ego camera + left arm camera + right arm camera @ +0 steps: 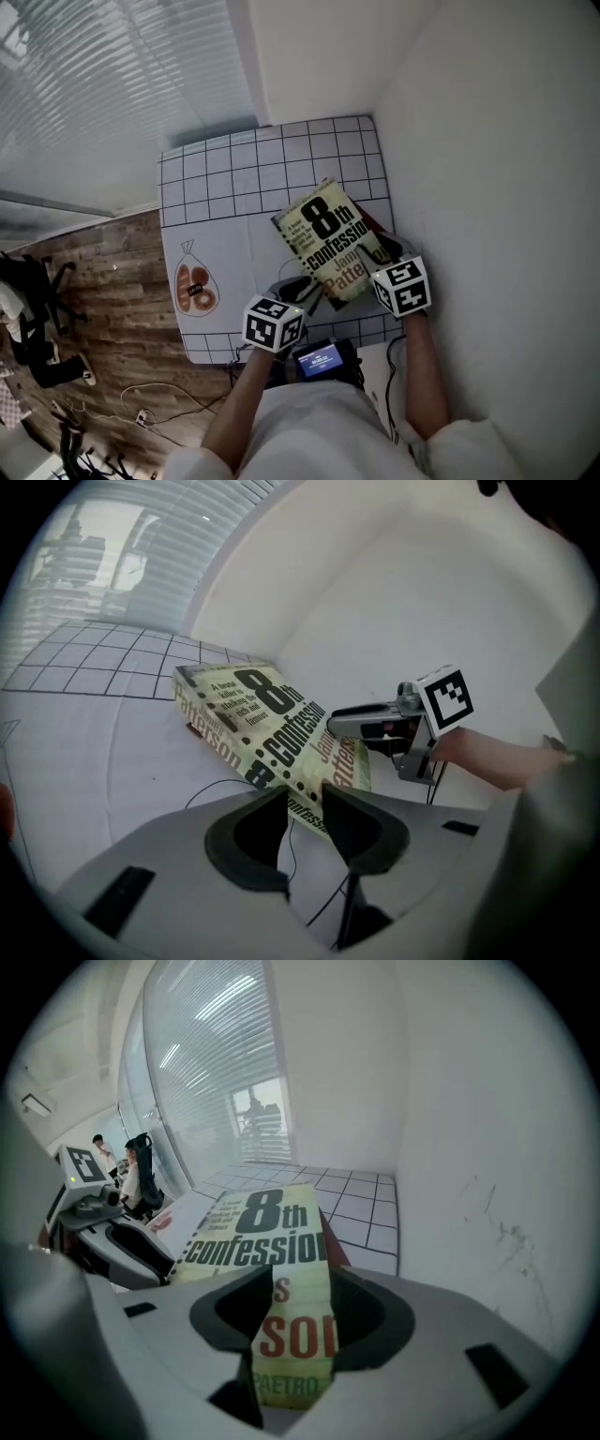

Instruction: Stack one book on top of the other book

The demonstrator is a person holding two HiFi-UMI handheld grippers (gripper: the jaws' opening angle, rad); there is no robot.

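A yellow-green paperback, "8th confession" point(328, 239), lies askew on a red book point(375, 228) on the white gridded table point(225, 178), close to the wall. My left gripper point(305, 286) is at the paperback's near left corner. In the left gripper view that corner point(305, 808) pokes between the parted jaws of that gripper point(305, 803). My right gripper point(380, 248) is at the near right corner. In the right gripper view its jaws point(292, 1283) stand apart with the cover point(262, 1232) running between them. A red sliver of the lower book point(336, 1246) shows at the right.
A white wall point(487, 187) runs along the table's right side. A drawing of a tied bag point(195, 286) is printed on the table at the left. A device with a lit blue screen point(323, 361) sits at the near edge. A thin cable point(216, 789) lies on the table.
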